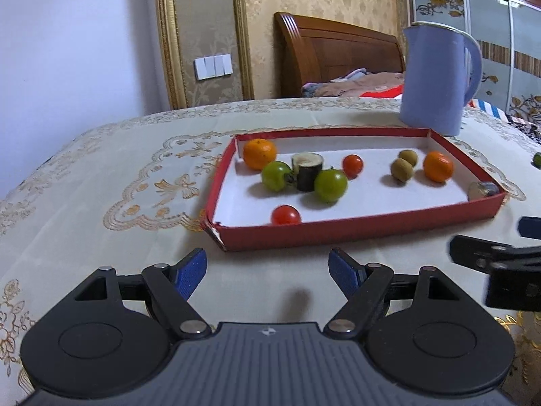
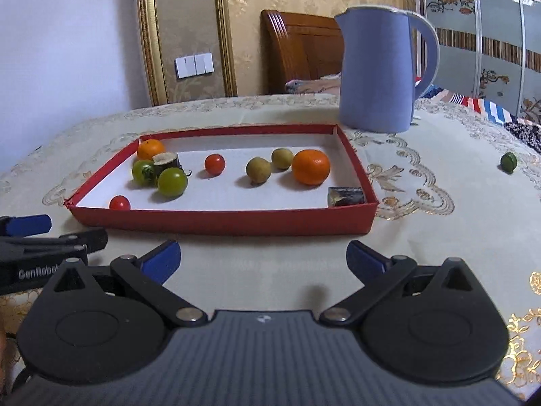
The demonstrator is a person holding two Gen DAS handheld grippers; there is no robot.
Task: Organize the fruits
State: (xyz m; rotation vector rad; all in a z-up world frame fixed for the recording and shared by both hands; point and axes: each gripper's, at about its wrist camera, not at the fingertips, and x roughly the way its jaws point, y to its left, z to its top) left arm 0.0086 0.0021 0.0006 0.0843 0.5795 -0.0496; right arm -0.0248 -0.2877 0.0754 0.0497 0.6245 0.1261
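A shallow red tray (image 2: 219, 223) with a white floor sits on the surface (image 2: 439, 237) and holds two oranges (image 2: 310, 166), two green tomatoes (image 2: 172, 182), two red tomatoes (image 2: 214, 164), two brown-green fruits (image 2: 258, 170) and two dark cut stalk pieces (image 2: 165, 162). One green fruit (image 2: 508, 162) lies outside. Left gripper (image 1: 267, 270) and right gripper (image 2: 263, 260) fingers are released, empty.

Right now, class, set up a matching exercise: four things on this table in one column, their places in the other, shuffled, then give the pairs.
Things:
1. kettle
2. lone green fruit
3. dark block
4. near red tomato

Places:
A. tray's near right corner
B. on the cloth, right of the tray
C. tray's near left corner
D. behind the tray's far right corner

Pairs: 1-D, 2-B, 3-A, 4-C
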